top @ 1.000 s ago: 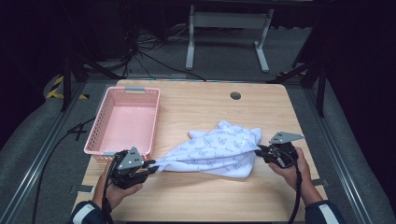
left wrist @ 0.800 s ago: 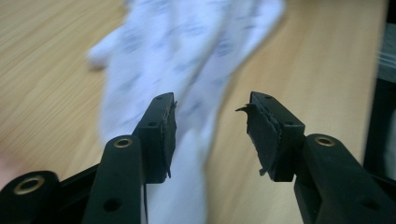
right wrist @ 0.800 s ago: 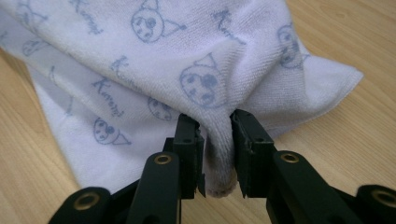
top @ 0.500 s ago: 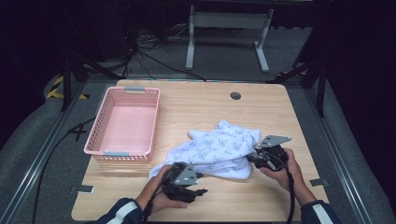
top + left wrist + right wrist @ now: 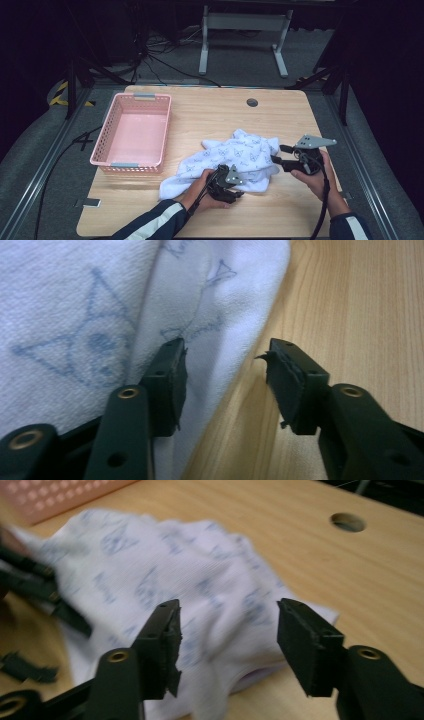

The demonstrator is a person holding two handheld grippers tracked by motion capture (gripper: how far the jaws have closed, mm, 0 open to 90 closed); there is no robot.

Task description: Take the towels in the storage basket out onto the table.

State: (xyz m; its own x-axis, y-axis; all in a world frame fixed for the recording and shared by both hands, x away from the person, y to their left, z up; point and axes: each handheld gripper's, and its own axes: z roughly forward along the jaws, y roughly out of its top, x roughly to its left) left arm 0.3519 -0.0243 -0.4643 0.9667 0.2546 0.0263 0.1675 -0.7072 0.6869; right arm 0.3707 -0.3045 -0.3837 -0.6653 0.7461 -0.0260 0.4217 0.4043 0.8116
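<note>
A white cloth (image 5: 235, 156) with a blue print lies bunched in the middle of the wooden table (image 5: 210, 112). My left gripper (image 5: 235, 183) is at the cloth's front edge. In the left gripper view it (image 5: 225, 354) is open, with the cloth's edge (image 5: 100, 315) between the jaws and the left jaw on the fabric. My right gripper (image 5: 276, 154) points left at the cloth's right edge. In the right gripper view it (image 5: 227, 609) stands open, and the cloth (image 5: 165, 570) lies just beyond the jaws. The left gripper (image 5: 30, 585) shows blurred at the far left there.
A pink plastic basket (image 5: 107, 137) with nothing in it stands at the table's left side. A round cable hole (image 5: 252, 102) sits near the far edge. Bare wood lies behind and in front of the cloth. Cables and a metal stand are on the floor beyond.
My left gripper has moved right from the cloth's left end to its front middle edge. The right gripper has shifted slightly left. The cloth's left end now lies loose on the table.
</note>
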